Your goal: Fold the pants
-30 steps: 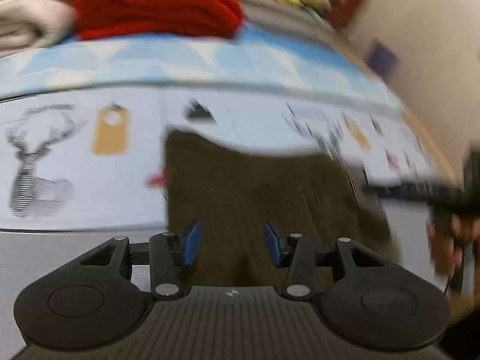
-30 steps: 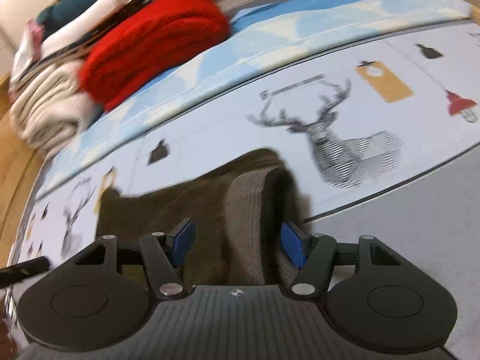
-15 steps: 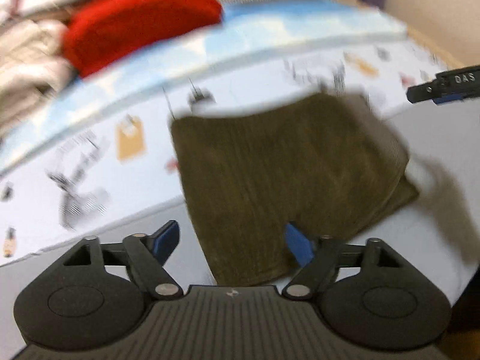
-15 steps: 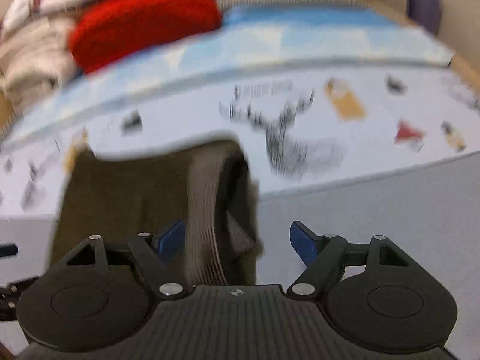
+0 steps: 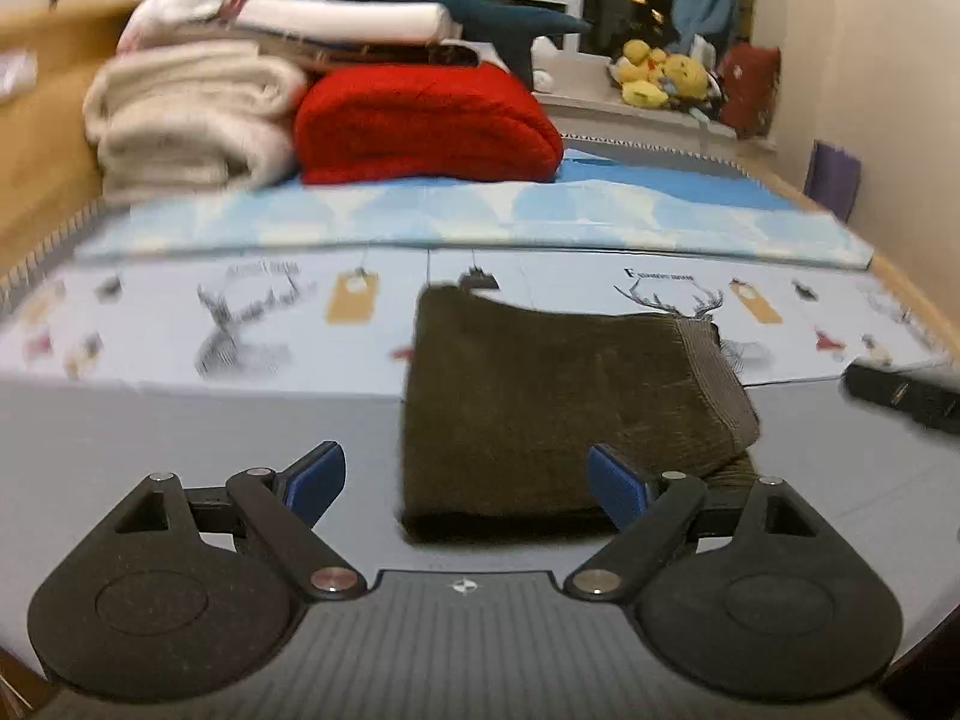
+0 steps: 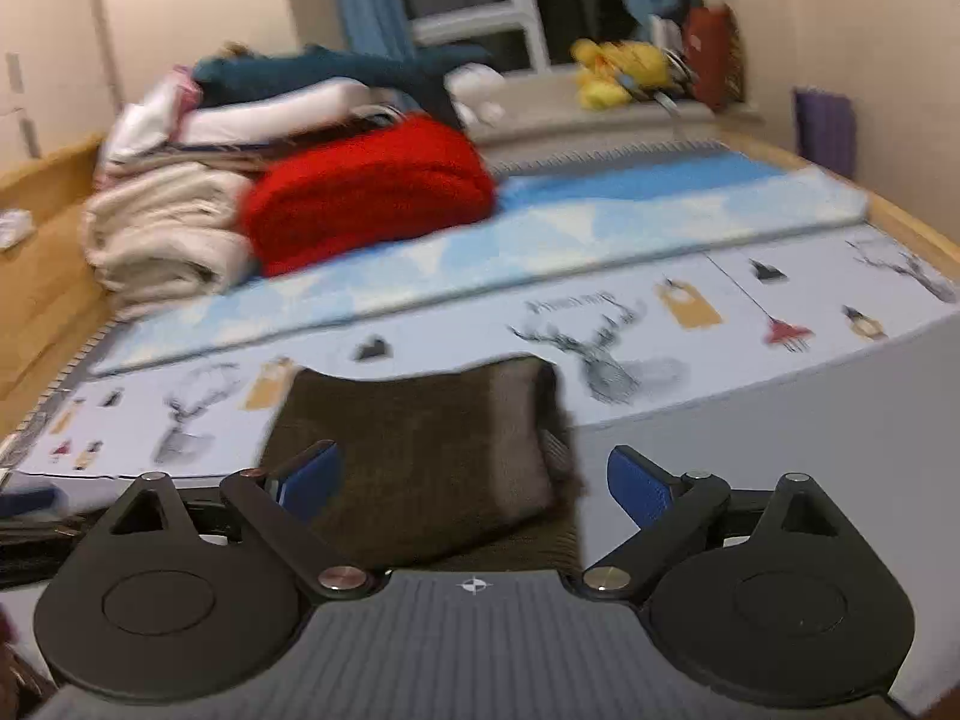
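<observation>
Pants point(image 5: 558, 414), folded olive bundle, flat on bed point(image 5: 180, 438) just ahead of both tongs (pads clear of cloth). Left gripper point(image 5: 465, 480) spread wide, jaws just opened further, empty. Right gripper point(image 6: 474, 483) likewise wide, just opened, empty.

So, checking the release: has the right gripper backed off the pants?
Yes. The right gripper has pulled back: more of the pants and deer-print sheet shows, jaws just opening, empty.

The right gripper point(image 5: 900, 396) is cut off by the frame edge right of the left gripper's point(image 5: 465, 480) fingers; its state is unreadable there.
</observation>
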`<move>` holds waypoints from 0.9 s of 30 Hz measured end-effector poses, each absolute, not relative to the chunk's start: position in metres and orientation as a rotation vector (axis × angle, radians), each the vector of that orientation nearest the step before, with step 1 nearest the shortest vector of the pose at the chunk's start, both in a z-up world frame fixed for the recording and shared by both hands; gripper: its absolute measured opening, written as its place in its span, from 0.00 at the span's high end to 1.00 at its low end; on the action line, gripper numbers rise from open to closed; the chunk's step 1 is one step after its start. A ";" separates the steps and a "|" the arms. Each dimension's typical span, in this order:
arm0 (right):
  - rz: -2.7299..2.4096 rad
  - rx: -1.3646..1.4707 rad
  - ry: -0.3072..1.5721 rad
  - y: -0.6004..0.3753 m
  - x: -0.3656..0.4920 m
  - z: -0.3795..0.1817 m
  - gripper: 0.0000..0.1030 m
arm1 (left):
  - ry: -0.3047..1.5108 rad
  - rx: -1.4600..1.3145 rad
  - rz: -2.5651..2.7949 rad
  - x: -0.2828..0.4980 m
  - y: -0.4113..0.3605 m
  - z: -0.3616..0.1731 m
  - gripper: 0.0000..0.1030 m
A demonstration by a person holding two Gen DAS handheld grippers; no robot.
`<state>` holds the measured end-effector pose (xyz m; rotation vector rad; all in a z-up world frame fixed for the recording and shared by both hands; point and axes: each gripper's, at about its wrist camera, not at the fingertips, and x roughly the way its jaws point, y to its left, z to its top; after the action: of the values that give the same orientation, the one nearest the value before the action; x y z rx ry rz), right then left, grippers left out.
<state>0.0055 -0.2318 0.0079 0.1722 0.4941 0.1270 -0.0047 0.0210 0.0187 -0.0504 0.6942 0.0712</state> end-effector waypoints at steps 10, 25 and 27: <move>0.115 0.109 0.649 -0.217 0.022 -0.016 0.07 | 0.849 -0.070 0.105 0.025 0.019 -0.009 0.11; 0.101 0.095 0.695 -0.214 0.036 -0.026 0.07 | 0.907 -0.088 0.120 0.036 0.030 -0.026 0.11; 0.103 0.086 0.699 -0.213 0.036 -0.027 0.07 | 0.908 -0.088 0.113 0.037 0.028 -0.026 0.11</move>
<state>0.0365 -0.2128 -0.0273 0.0858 0.6990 0.1032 0.0365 0.0284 -0.0257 -0.0877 0.9082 0.1130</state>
